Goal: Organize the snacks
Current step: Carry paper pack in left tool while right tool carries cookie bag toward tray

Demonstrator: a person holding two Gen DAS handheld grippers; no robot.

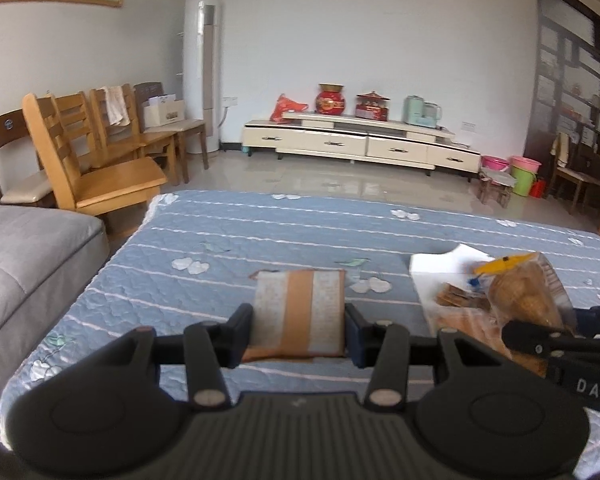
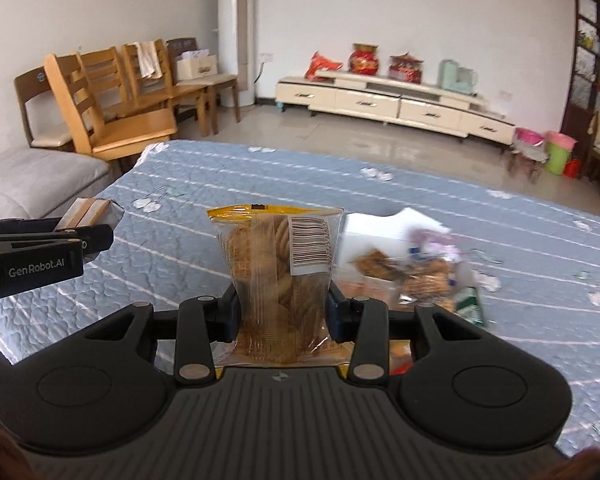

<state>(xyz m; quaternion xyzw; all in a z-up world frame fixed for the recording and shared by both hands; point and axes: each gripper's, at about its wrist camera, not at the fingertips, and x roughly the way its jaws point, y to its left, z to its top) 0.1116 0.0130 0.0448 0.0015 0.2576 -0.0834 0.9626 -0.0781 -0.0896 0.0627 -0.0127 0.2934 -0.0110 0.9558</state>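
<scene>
My left gripper (image 1: pixel 299 330) is shut on a silver and brown snack packet (image 1: pixel 300 314), held flat above the blue quilted table. It also shows at the left of the right wrist view (image 2: pixel 90 210). My right gripper (image 2: pixel 285 312) is shut on a clear bag of round biscuits (image 2: pixel 278 276) with a yellow top and a barcode label, held upright. That bag also shows in the left wrist view (image 1: pixel 526 296). A white box (image 2: pixel 380 226) to the right holds several loose snack packs (image 2: pixel 424 276).
The blue quilted table cover (image 1: pixel 228 240) spreads ahead. A grey sofa (image 1: pixel 24 252) lies to the left, wooden chairs (image 1: pixel 96 160) behind it. A cream TV cabinet (image 1: pixel 360 142) and a white standing air conditioner (image 1: pixel 202 72) are against the far wall.
</scene>
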